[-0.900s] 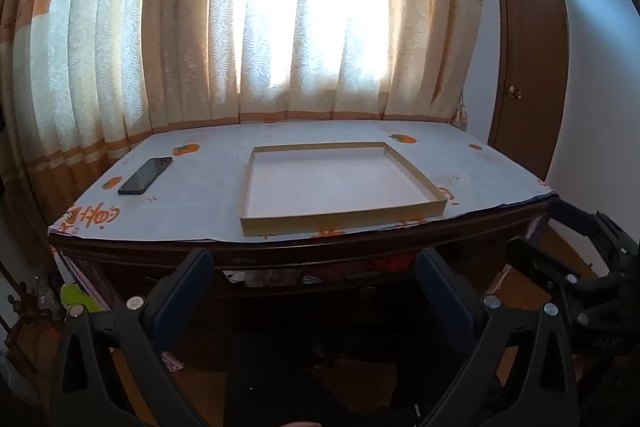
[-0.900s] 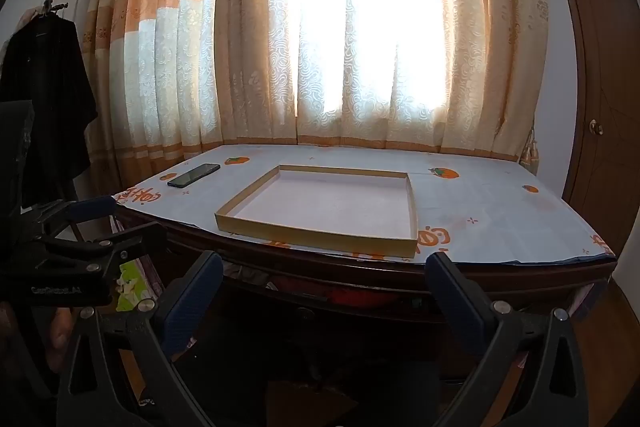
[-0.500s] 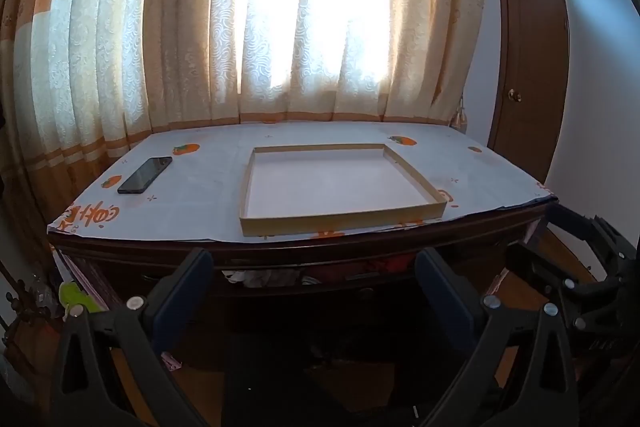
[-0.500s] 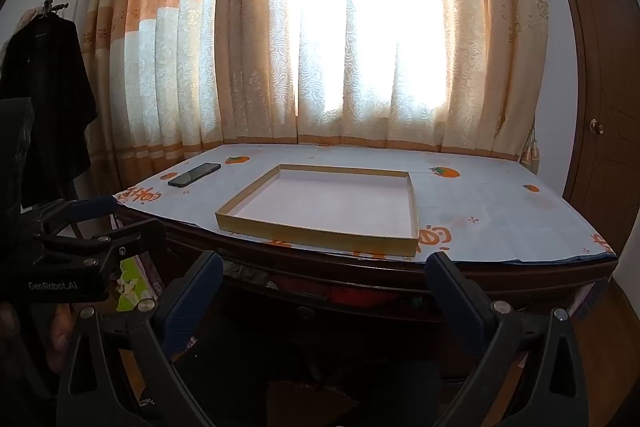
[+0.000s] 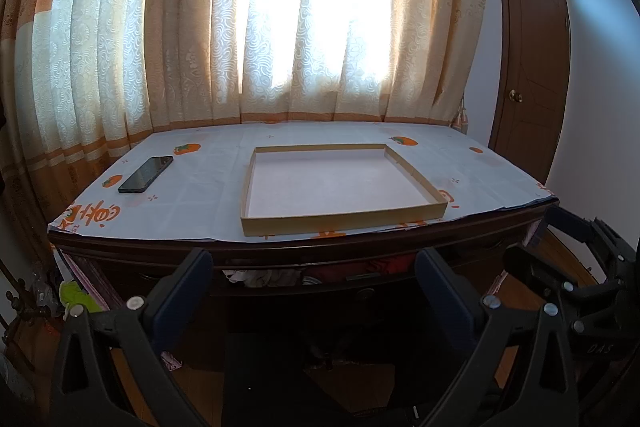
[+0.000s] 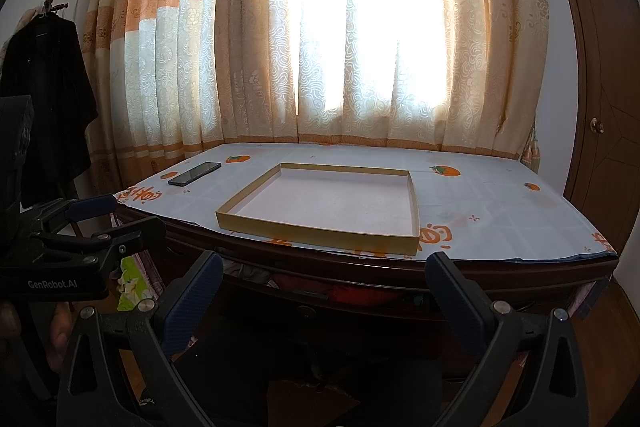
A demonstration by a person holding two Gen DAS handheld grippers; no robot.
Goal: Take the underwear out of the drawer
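Under the table's front edge a dark wooden drawer (image 5: 400, 285) (image 6: 360, 307) stands slightly ajar. Crumpled clothing shows in the gap: pale cloth (image 5: 262, 277) (image 6: 246, 271) to the left, red cloth (image 5: 360, 264) (image 6: 340, 287) to the right. Which piece is underwear I cannot tell. My left gripper (image 5: 314, 287) is open in front of the drawer with nothing between its blue pads. My right gripper (image 6: 324, 291) is also open and empty, level with the drawer. Each gripper shows at the edge of the other's view, the right gripper (image 5: 580, 291) and the left gripper (image 6: 80, 243).
On the table's printed cloth (image 5: 200, 195) lie a shallow cardboard tray (image 5: 340, 221) (image 6: 320, 233) and a black phone (image 5: 146, 174) (image 6: 195, 173). Curtains hang behind. A brown door (image 5: 532, 67) is at the right. A dark coat (image 6: 44, 99) hangs at the left.
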